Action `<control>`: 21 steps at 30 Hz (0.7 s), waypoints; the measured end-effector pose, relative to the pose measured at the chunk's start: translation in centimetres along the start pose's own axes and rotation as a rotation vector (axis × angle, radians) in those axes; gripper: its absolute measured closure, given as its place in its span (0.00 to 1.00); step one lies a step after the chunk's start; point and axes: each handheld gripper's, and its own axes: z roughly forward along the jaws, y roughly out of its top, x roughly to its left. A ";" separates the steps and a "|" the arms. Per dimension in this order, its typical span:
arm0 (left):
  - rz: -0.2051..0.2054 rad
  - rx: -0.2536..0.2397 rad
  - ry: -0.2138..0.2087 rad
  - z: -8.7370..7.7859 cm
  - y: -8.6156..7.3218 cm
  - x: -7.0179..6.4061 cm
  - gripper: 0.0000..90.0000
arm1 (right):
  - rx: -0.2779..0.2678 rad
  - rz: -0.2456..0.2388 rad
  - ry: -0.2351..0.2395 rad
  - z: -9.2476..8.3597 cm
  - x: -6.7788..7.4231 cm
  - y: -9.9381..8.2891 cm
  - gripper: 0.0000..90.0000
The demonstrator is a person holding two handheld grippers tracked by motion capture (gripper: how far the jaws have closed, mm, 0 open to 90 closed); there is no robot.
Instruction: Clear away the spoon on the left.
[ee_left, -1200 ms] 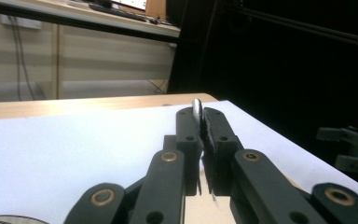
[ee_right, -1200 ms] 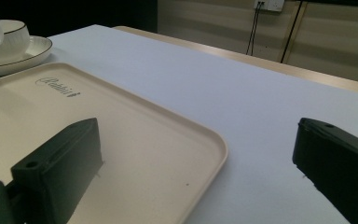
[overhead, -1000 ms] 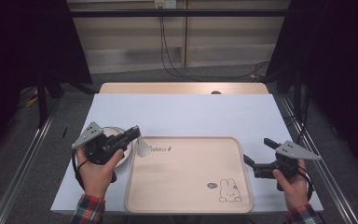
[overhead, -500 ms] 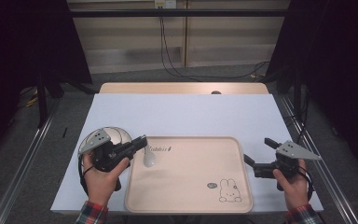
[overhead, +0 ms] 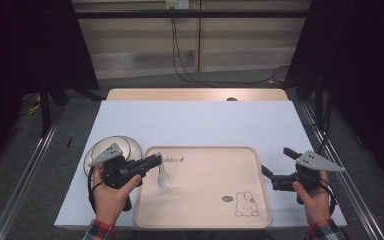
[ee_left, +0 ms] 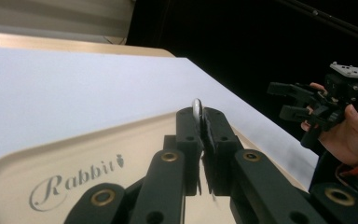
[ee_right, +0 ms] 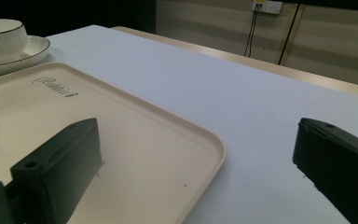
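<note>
spoon pinched by left gripper, over tray

Tray middle: bare, open from above.
Tray left end: taken by left gripper and spoon.
Left of tray: blocked by bowl on plate.
Far table: wide open.
Right edge: right gripper just beside tray rim.

Bowl on saucer, left of tray
</note>
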 end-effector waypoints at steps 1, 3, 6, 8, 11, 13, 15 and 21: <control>-0.004 0.002 -0.004 0.1 -0.1 0.0 0.95 | 0.001 0.001 -0.001 0.0 0.0 0.0 0.01; -0.010 0.010 -0.009 0.1 -0.3 0.1 0.95 | -0.003 0.002 -0.002 0.0 0.0 0.0 0.01; -0.018 0.020 -0.012 0.1 -0.5 0.1 0.95 | 0.002 0.002 0.002 0.0 0.0 0.0 0.01; -0.020 0.023 -0.018 0.1 -0.5 0.1 0.95 | 0.001 0.001 -0.010 0.1 0.1 0.0 0.01; -0.032 0.024 -0.026 0.1 -0.7 0.0 0.95 | 0.000 0.001 -0.008 0.0 0.1 0.0 0.01; -0.034 0.028 -0.028 0.2 -0.8 -0.1 0.95 | 0.001 0.000 -0.009 0.0 0.1 0.0 0.01; -0.029 0.041 -0.033 0.2 -0.9 -0.1 0.95 | 0.001 -0.001 -0.004 0.0 0.1 0.0 0.01; -0.039 0.062 -0.053 0.2 -1.5 -0.5 0.95 | 0.001 -0.001 -0.004 0.0 0.1 0.0 0.01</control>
